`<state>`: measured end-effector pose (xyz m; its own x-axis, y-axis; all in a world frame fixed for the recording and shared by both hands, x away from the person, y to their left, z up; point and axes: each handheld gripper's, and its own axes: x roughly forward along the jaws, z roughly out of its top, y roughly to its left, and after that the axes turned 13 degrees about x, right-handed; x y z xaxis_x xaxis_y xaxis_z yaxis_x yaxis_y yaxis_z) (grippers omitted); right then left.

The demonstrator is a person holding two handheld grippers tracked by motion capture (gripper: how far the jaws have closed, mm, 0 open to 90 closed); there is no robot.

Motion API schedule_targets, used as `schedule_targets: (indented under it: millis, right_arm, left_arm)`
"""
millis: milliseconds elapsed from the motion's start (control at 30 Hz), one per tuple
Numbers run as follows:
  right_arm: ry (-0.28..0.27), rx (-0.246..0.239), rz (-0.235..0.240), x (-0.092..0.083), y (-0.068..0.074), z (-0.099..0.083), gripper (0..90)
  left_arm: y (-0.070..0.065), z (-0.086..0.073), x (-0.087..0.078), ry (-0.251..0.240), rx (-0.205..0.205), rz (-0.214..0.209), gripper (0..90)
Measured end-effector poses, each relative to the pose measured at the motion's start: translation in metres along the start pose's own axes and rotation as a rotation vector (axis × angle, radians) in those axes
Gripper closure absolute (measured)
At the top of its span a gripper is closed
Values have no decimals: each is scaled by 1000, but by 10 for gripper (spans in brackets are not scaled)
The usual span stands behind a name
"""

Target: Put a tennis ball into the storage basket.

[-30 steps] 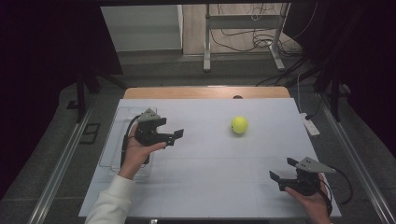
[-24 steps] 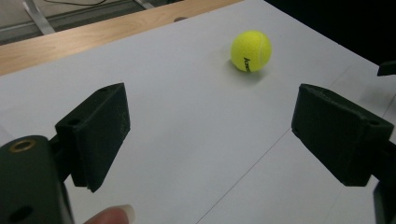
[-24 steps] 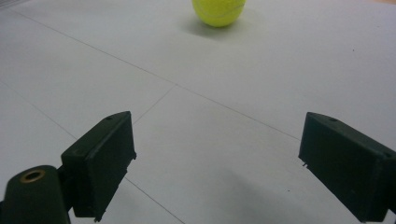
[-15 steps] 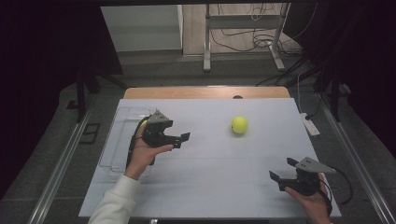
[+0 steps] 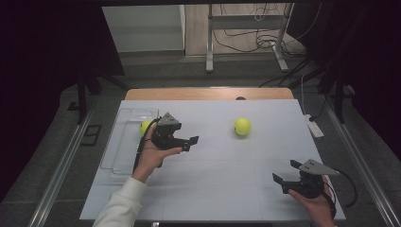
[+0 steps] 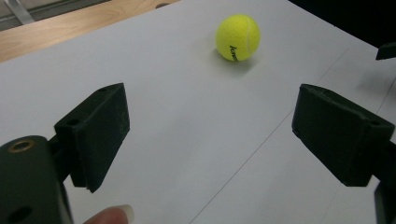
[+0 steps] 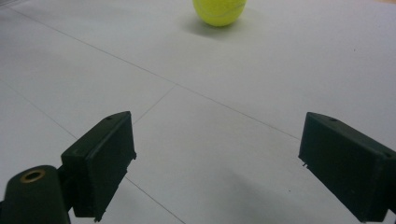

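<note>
A yellow tennis ball (image 5: pixel 242 126) rests on the white table top right of centre; it lies ahead of the jaws in the left gripper view (image 6: pixel 237 37) and at the top edge of the right gripper view (image 7: pixel 219 11). My left gripper (image 5: pixel 192 142) hovers left of the ball, pointing toward it, its jaws wide apart (image 6: pixel 210 135) with nothing between them. A second yellow ball (image 5: pixel 144 127) sits in a clear tray (image 5: pixel 124 142) behind that hand. Near the front right corner my right gripper (image 5: pixel 285 172) stands open (image 7: pixel 215 172) and empty.
The white sheet covers the table, with a wooden strip (image 5: pixel 208 93) along its far edge. A small white device (image 5: pixel 315 128) lies at the right edge. Cables trail on the floor beyond the table.
My left gripper has moved right, away from the tray and toward the loose ball, uncovering the ball in the tray. The right gripper has stayed put.
</note>
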<state>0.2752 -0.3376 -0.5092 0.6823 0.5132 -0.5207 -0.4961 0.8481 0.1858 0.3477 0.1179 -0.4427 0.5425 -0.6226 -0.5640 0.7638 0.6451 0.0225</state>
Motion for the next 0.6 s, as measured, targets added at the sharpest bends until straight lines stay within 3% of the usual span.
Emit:
schedule_targets:
  millis: [600]
  right_arm:
    - [3, 0, 0, 1, 1, 0, 106]
  left_arm:
    - [-5, 6, 11, 13, 12, -10, 122]
